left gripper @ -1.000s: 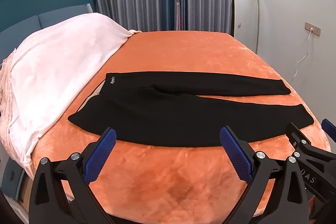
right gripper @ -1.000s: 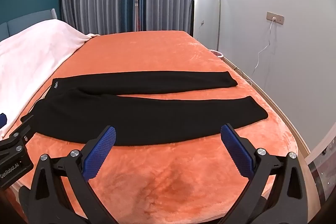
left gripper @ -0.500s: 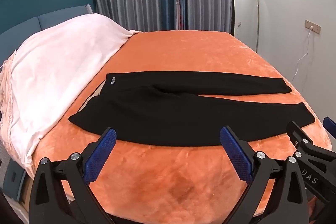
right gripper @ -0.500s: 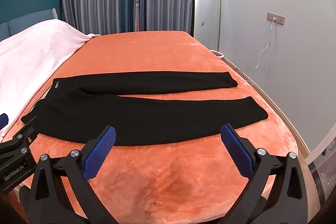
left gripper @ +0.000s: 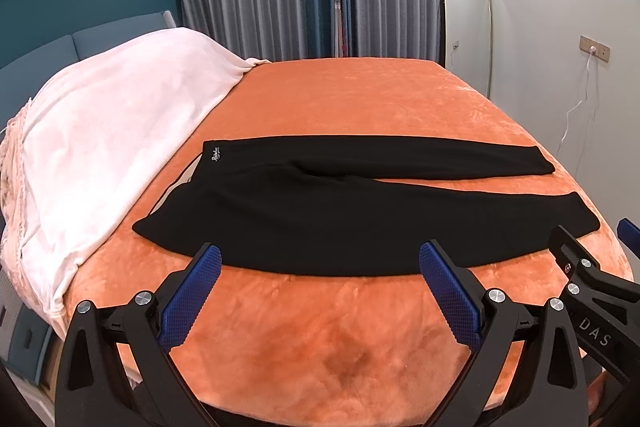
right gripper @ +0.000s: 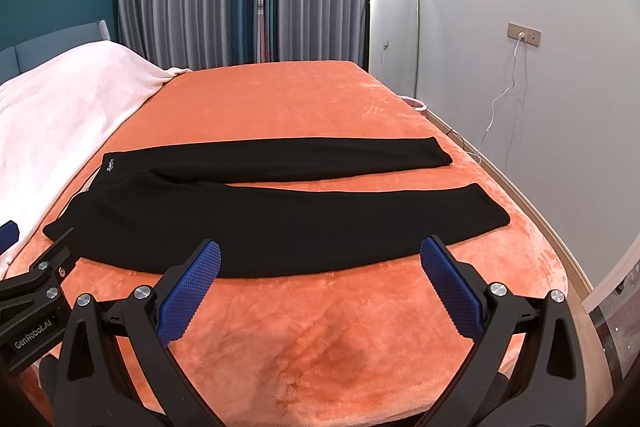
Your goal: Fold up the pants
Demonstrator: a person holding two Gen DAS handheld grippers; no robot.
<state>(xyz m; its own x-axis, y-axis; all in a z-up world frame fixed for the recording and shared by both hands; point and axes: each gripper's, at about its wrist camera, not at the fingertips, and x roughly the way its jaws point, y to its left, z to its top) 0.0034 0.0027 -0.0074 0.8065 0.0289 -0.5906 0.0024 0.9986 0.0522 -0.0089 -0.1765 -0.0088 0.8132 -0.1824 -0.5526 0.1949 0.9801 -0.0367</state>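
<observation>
Black pants (left gripper: pixel 360 211) (right gripper: pixel 280 219) lie flat across the orange bed cover (left gripper: pixel 360 99) (right gripper: pixel 280 99), waistband to the left with a small white logo, both legs stretched to the right in a narrow V. My left gripper (left gripper: pixel 320 267) hovers open just in front of the near leg's edge, nothing between its blue pads. My right gripper (right gripper: pixel 320 263) is open too, at the same near edge further right. The right gripper's body shows at the right edge of the left wrist view, and the left gripper's body at the left edge of the right wrist view.
A white blanket (left gripper: pixel 104 131) (right gripper: pixel 52 115) covers the bed's left part, close to the waistband. Curtains hang behind the bed. A standing mirror (right gripper: pixel 394 31) leans on the right wall, with a socket and a dangling cable (right gripper: pixel 504 95). The bed's right edge drops to the floor.
Both grippers have drifted very slightly; the view of the pants has barely shifted. Nothing was taken hold of and both stay open.
</observation>
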